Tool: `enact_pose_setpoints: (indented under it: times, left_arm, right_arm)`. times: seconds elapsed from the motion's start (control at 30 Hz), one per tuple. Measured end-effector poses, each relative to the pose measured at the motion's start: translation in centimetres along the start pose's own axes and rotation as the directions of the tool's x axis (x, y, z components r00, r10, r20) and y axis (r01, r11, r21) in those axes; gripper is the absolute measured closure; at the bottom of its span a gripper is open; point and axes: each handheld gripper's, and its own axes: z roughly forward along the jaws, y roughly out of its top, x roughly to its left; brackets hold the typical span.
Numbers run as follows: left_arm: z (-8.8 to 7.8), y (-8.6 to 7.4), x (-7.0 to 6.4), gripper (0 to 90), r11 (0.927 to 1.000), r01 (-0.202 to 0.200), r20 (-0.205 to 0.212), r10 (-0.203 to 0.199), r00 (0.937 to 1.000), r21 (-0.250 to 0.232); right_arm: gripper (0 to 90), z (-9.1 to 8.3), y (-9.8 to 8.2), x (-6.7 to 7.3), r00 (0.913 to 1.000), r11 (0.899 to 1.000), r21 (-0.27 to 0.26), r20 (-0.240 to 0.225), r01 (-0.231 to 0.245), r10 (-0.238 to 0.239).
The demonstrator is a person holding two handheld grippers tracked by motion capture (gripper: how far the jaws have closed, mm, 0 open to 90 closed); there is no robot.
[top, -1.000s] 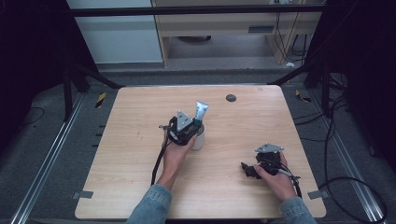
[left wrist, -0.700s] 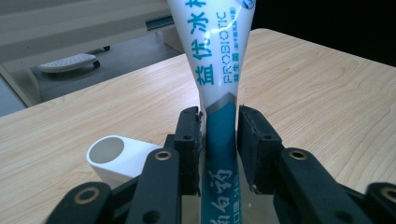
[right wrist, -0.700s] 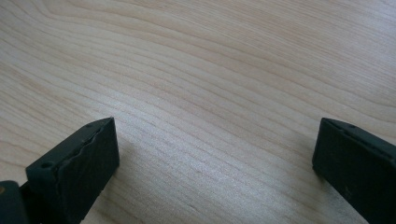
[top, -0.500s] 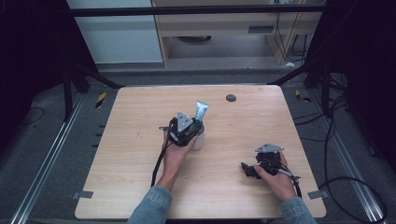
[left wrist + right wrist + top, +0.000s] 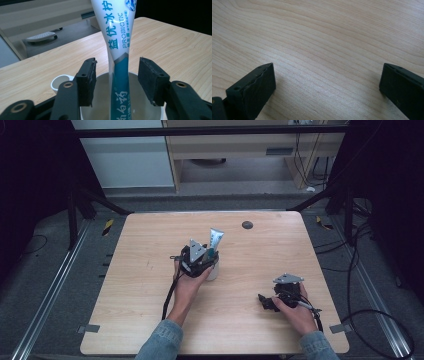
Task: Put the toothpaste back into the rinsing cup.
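Nothing has shifted since a second ago, as far as I can tell. From the high view I count one pale wooden counter (image 5: 150,270), one white-and-teal toothpaste tube (image 5: 215,241) standing in one white round cup (image 5: 214,270), and two grippers: left gripper (image 5: 200,257) at the cup, right gripper (image 5: 265,301) resting well apart. My left gripper view shows its jaws parted either side of the tube (image 5: 117,75), not touching. My right gripper view shows jaws wide apart over bare wood (image 5: 324,50).

A small dark round disc (image 5: 247,225) lies on the wooden table (image 5: 150,245) near its far edge — beyond the table, a pale cabinet (image 5: 225,145).
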Motion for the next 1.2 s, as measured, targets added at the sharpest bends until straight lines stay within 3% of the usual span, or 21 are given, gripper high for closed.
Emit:
enact_pose_setpoints:
  times: [0.17,0.47,1.2]
  left_arm:
    - [0.0,-0.1,0.1,39.6,0.9994,0.020,-0.011,-0.019,0.9997,0.030]
    - [-0.2,0.3,-0.1,31.5,0.9990,-0.022,-0.032,0.023,0.9992,0.039]
    - [-1.0,0.5,0.0,11.4,0.9908,-0.012,-0.001,0.012,0.9999,0.135]
  right_arm:
    - [0.8,0.0,0.0,0.0,1.0000,1.000,0.000,0.000,0.000,0.000]
    - [0.8,0.0,0.0,0.0,1.0000,1.000,-0.001,0.000,0.002,-0.002]
    - [0.7,0.0,0.0,0.0,1.0000,1.000,0.000,0.000,0.000,0.000]
